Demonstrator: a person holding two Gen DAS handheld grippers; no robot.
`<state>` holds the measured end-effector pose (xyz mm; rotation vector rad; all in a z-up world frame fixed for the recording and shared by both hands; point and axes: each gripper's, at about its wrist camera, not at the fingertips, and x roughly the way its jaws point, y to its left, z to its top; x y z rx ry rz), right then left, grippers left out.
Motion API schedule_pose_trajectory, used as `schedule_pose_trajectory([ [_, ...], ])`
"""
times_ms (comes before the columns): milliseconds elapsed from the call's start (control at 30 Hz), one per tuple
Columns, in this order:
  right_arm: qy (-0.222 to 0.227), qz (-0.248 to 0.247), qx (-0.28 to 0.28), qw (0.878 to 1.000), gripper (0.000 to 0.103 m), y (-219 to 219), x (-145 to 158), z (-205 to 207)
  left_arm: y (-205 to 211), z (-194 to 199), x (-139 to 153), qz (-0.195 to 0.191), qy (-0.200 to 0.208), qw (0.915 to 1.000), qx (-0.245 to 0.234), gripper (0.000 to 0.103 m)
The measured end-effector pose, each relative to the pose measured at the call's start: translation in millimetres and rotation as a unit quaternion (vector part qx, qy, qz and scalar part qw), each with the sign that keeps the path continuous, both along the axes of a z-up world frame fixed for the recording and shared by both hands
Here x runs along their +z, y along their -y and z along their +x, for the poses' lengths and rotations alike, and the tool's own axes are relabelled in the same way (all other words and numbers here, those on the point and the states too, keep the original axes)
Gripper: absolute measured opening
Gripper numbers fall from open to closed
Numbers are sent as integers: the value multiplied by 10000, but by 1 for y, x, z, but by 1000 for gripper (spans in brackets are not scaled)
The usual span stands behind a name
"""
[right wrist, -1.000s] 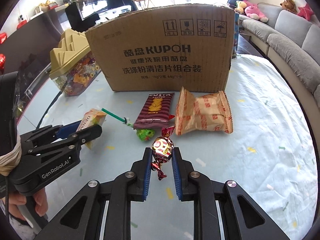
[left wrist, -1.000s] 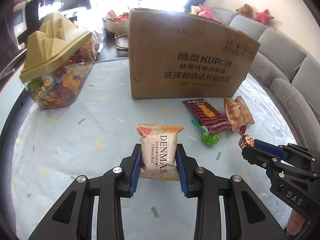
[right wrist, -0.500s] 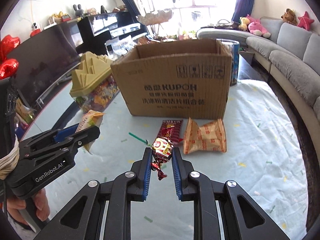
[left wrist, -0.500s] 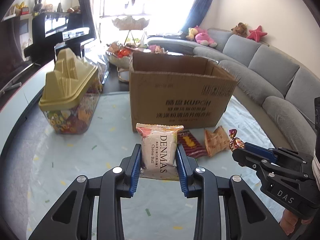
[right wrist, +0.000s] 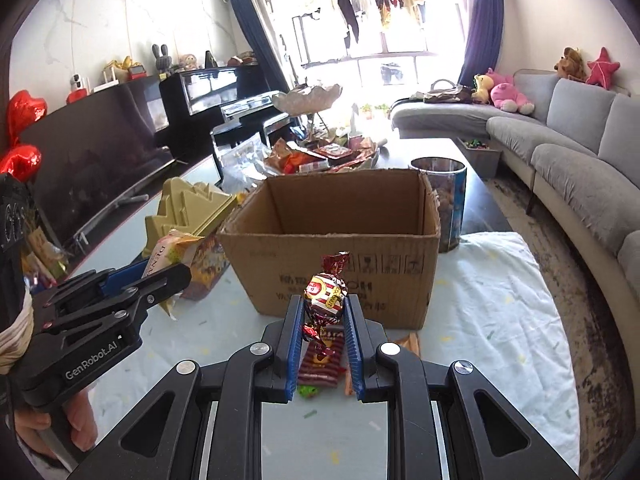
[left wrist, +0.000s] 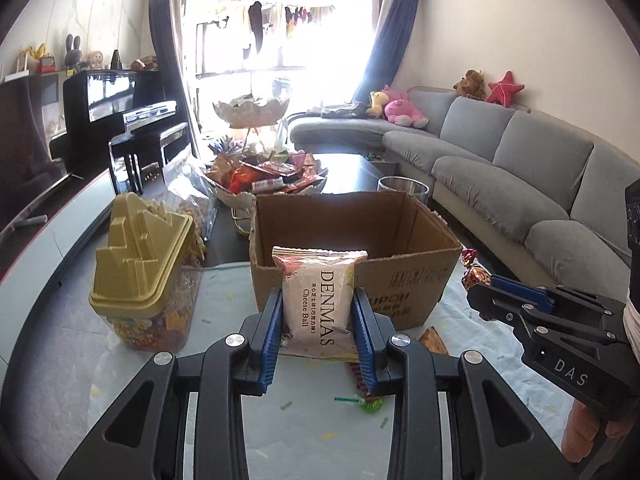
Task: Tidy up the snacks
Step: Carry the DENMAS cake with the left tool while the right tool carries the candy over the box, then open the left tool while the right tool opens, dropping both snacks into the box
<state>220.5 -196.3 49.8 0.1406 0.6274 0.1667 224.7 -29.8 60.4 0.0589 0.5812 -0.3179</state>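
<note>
My left gripper [left wrist: 318, 320] is shut on a white DENMAS Cheese Ball packet [left wrist: 318, 300], held upright in the air in front of the open cardboard box [left wrist: 412, 284]. My right gripper [right wrist: 323, 320] is shut on a red and gold wrapped candy [right wrist: 325, 290], also raised before the box [right wrist: 280, 272]. The box's inside looks empty as far as it shows. Each gripper appears in the other's view: the right one [left wrist: 476, 294] with the candy [left wrist: 472, 274], the left one [right wrist: 176, 276] with the packet [right wrist: 170, 254].
A brown snack packet [right wrist: 322, 364], an orange packet [left wrist: 432, 340] and a green lollipop [left wrist: 370, 404] lie on the pale cloth below. A gold-lidded candy jar [left wrist: 144, 276] stands left of the box. A snack bowl [left wrist: 268, 178] and a round tin [right wrist: 450, 204] stand behind.
Both grippers have risen and tilted up with their snacks, from just above the table to about the height of the box's rim. The box's open top has come into sight.
</note>
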Motion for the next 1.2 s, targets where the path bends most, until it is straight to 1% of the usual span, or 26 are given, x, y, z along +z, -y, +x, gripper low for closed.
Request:
schedule_pose_trajectory([
  [233,107,5,-71,9999,21,10,22,27,12,23,22,85,175,9998,-24,33],
  [467,157,-3,-150,9998,21,18,31,48,24,53,24,81,107,9999,-90,33],
  [633,149,-44,-104,9998,21,21,31,65,28,78,19,-19,-10,9999,-121,33],
  [1067,-18,-151,-42,9999,21,22,16,112,36,131,-2,-48,-414,9991,-113,34],
  [1100,-25,-185,-78,9998,22,22,15,115,37,133,-3,-37,-436,9990,-90,39],
  [1133,-12,-211,-139,9997,24,23,15,117,36,134,-3,-19,-437,9990,-24,50],
  [1167,-32,-213,-182,9996,30,23,15,119,35,132,-4,-17,-399,9992,-2,55],
  [1200,-62,-191,-241,9995,48,25,14,119,34,129,-3,7,-318,9995,12,64],
])
